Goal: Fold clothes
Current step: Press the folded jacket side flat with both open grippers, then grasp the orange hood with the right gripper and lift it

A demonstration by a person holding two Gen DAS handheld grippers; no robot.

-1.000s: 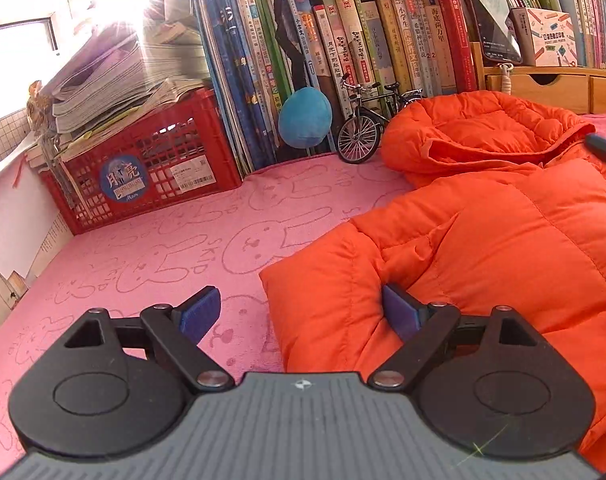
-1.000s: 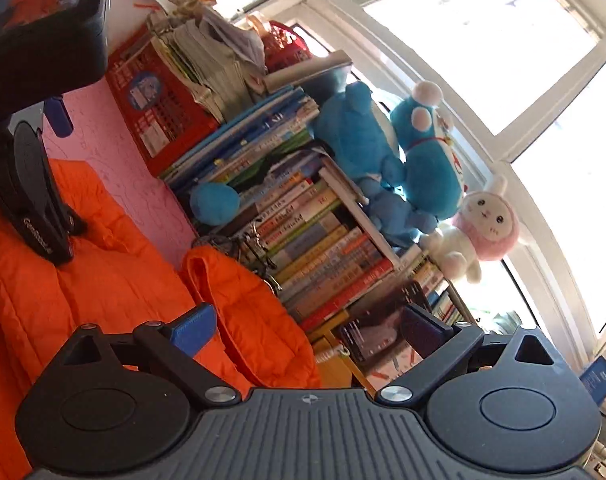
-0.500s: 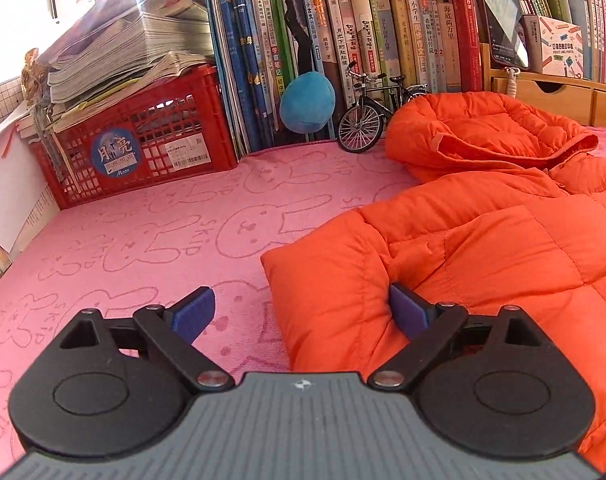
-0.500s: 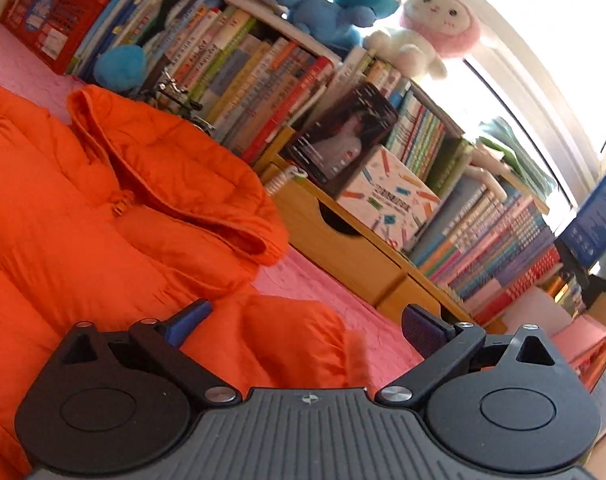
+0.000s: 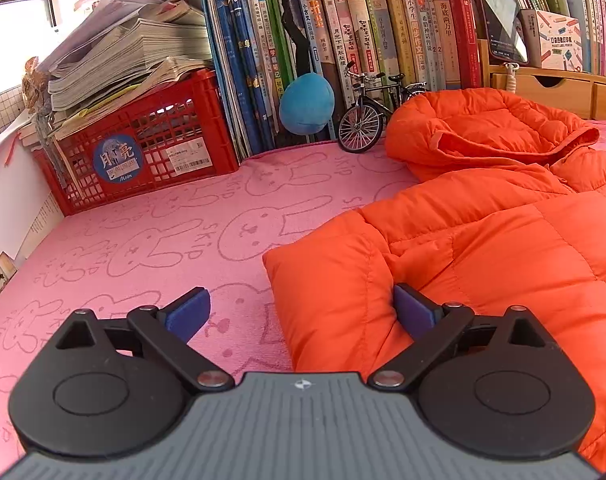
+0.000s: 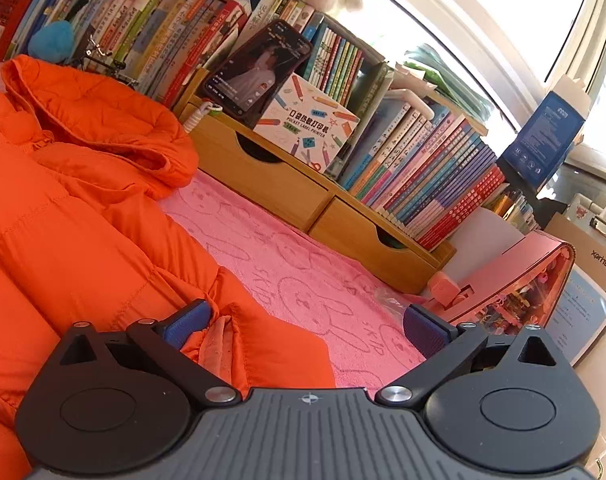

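Left wrist: orange jacket sleeve between opening jaws.

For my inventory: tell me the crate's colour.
Red crate, best seen in the left wrist view.

Bright daylight pours in from the big white-framed window in the right wrist view, so the glass looks all white. Near the red plastic crate in the left wrist view, the top corner above it glares white too. Both pictures are sharp, with no blur. Straight things bend near the edges. Shadows are soft.
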